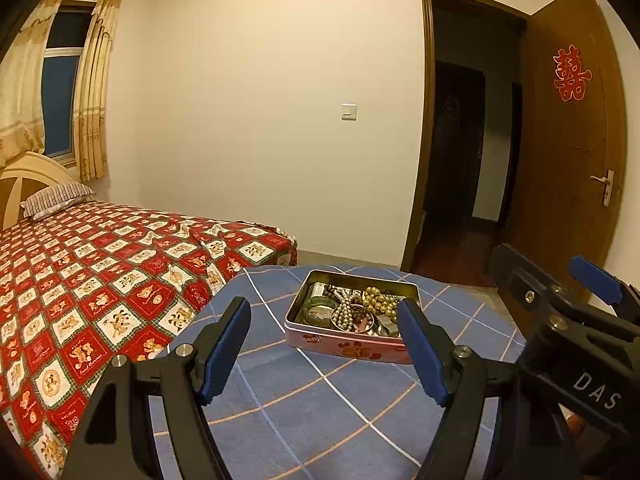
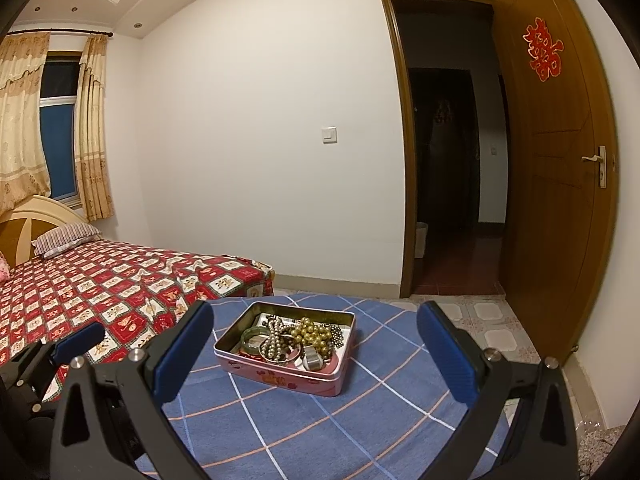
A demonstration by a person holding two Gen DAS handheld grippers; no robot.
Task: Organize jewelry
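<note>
I'm looking over a bedroom, and my landmark is the pink tin (image 2: 280, 364) sitting lidless on the blue checked cloth of the bench (image 2: 304, 432). Left of the tin and beyond the bench runs the bed (image 2: 100, 280) in its red patterned cover; right of the tin and further back, the open brown door (image 2: 560, 184).

Both tools hang short of the tin, on my side of it. My left gripper (image 1: 324, 344) is spread wide with nothing between its blue pads, and my right gripper (image 2: 316, 356) is spread wider still, likewise empty.

All the jewelry I can see lies heaped inside the tin: a gold bead strand (image 2: 312, 332), a silvery bead strand (image 2: 276, 340), a green bangle (image 2: 256, 338) and a small metal ring (image 2: 314, 361), all tangled together. None lies on the cloth around the tin.

That fits two readings: a jumble waiting to be sorted out, or pieces already gathered into their box. I won't call a move on that.

The left view catches the right gripper's body to the right of the tin; the right view shows the tiled floor (image 2: 488, 320) right of the tin and the tin's near right corner, which the left pad covers.
</note>
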